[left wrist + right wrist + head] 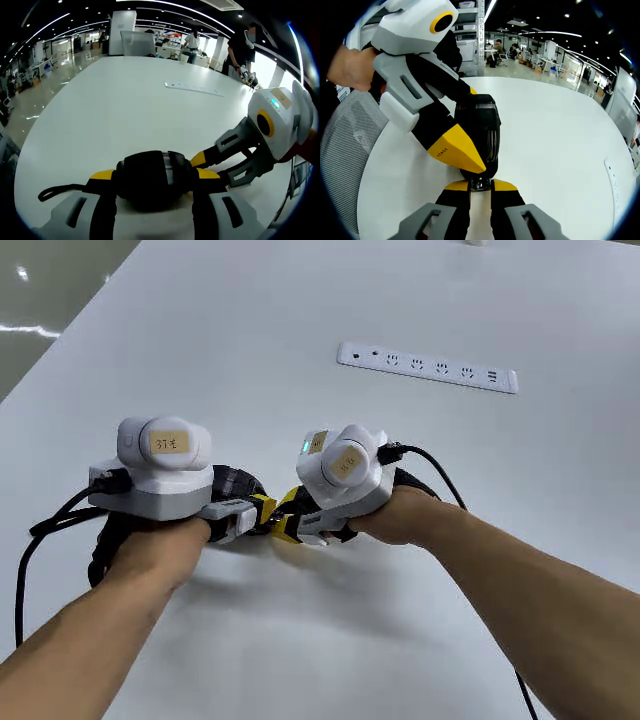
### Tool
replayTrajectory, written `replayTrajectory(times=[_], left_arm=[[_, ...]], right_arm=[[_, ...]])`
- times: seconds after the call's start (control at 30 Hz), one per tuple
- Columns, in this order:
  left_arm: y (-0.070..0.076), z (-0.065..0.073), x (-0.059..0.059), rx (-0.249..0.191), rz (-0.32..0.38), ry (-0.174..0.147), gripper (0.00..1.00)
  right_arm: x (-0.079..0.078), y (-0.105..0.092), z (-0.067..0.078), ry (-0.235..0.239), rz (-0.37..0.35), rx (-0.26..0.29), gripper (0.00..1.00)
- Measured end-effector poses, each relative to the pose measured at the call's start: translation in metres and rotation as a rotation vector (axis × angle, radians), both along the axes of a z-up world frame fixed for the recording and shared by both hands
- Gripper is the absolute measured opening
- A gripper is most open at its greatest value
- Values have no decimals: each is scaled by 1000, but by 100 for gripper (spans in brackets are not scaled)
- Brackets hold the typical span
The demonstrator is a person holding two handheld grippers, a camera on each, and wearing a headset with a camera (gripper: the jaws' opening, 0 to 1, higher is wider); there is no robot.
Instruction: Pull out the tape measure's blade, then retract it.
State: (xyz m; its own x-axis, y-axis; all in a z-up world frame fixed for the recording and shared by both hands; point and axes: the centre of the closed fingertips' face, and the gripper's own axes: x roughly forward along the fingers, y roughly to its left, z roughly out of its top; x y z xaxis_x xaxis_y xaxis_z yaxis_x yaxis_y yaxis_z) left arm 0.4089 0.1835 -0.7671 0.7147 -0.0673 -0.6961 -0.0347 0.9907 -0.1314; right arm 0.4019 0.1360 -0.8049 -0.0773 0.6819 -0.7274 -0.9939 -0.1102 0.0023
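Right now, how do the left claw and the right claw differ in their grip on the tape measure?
The left claw stands wide, the right claw nearly shut. The left claw clamps the tape measure by its black case; the right claw pinches the small blade tip at its mouth. Both have yellow fingertips.
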Motion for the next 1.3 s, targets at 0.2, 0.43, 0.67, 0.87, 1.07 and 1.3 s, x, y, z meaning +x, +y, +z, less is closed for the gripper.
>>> replayTrajectory(times=[0.2, 0.43, 0.67, 0.87, 1.07, 1.3], left_arm=[[0, -1, 0, -1, -2, 3, 58], [-1, -1, 0, -6, 3, 3, 59], [-2, -4, -1, -4, -7, 13, 60], [-3, -6, -3, -10, -19, 14, 62], [-4, -7, -7, -1, -46, 21, 64], [-3, -6, -11, 10, -70, 17, 66]], right_arm=[[0, 1, -1, -18, 17, -4, 12], [1, 0, -1, -25, 10, -7, 13], [3, -3, 4, -23, -15, 2, 15], [5, -12, 6, -21, -38, 8, 18], [6, -25, 9, -16, -76, 16, 23], [7, -40, 15, -15, -117, 29, 28]])
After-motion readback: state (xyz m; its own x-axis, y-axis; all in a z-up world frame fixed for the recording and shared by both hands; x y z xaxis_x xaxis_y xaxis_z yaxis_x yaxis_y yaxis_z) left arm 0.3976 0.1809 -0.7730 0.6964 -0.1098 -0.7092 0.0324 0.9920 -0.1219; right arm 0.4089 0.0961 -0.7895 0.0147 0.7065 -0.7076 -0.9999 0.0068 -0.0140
